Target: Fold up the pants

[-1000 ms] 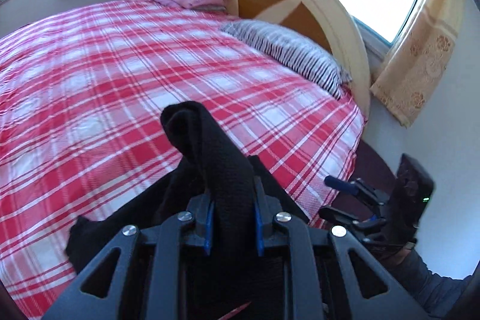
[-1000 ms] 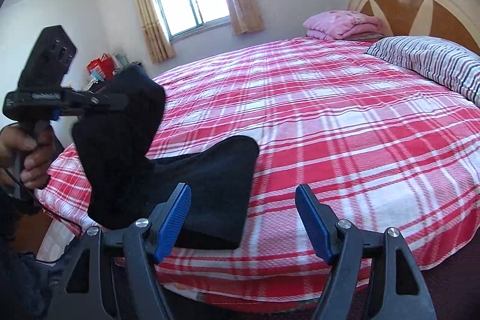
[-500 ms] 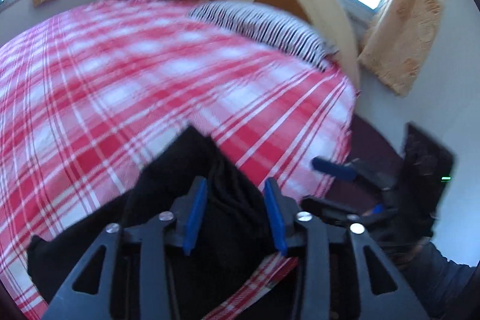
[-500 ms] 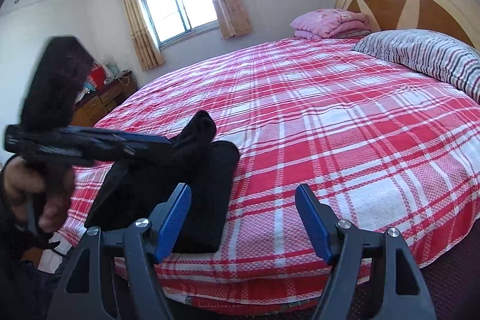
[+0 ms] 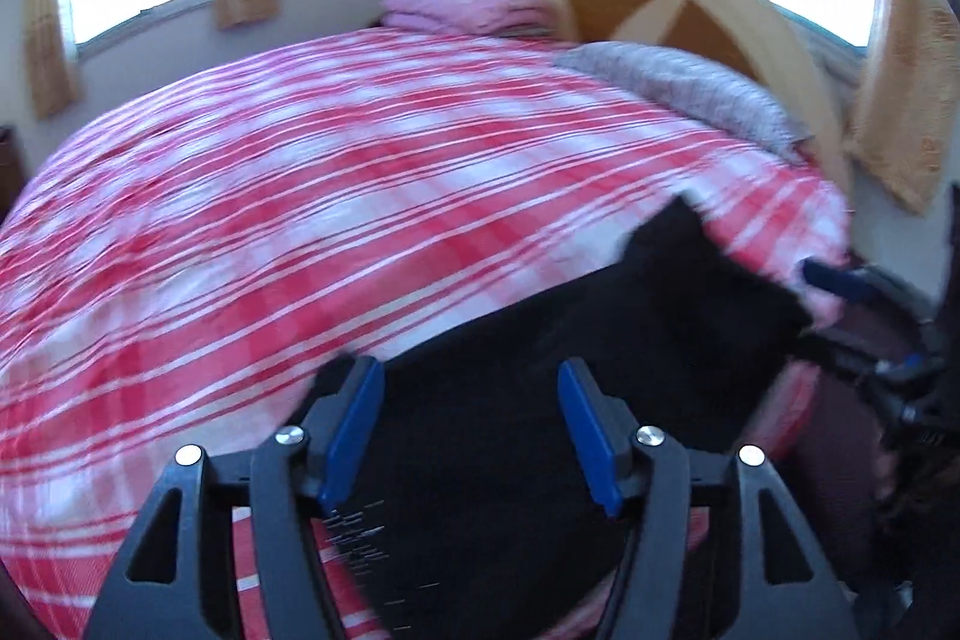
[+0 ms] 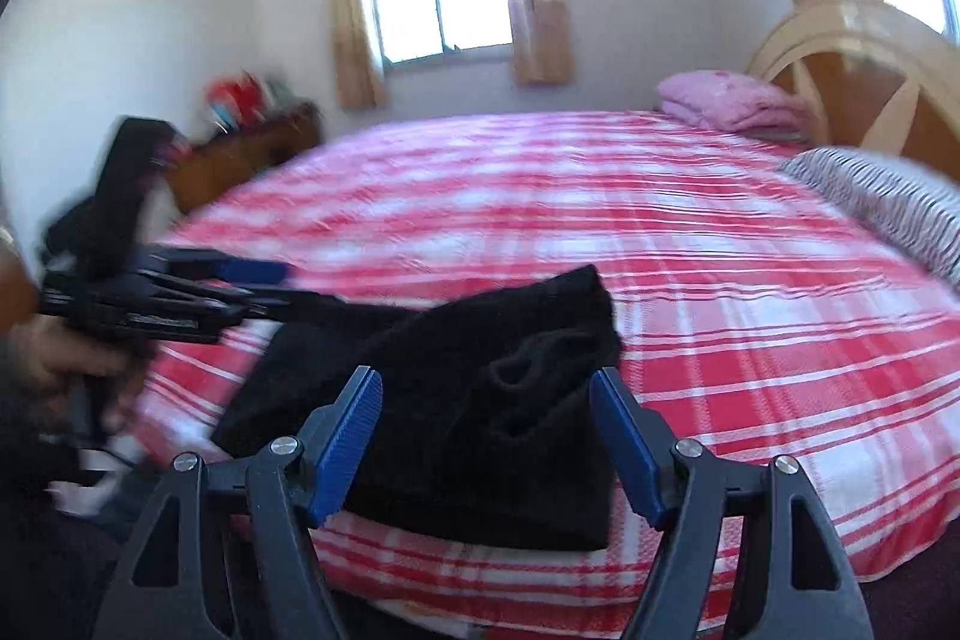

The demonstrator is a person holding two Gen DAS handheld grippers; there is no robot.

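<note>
Now the black pants lie in a folded bundle on the near edge of the bed, at about six o'clock on the red-and-white checked sheet, with a drawstring showing on the top layer. The left tongs have just been opening, and the cloth that lies under them is no longer pinched: the blue pads stand apart with black fabric visible between and below them, not pressed. From the other side the left tongs reach in from nine o'clock, level with the bundle's far edge. The right tongs are wide open and empty, hovering at the bundle's near edge.

To my eye, a fold has just been laid down and let go, so the task looks well along. The bundle is lumpy at the top, toward twelve o'clock, where a flap stands up. Next would come either a flattening press or one more fold; that calls for pinching a clean edge through all layers so none slips out.

Far off, a pink blanket and a striped pillow sit by the headboard.
</note>
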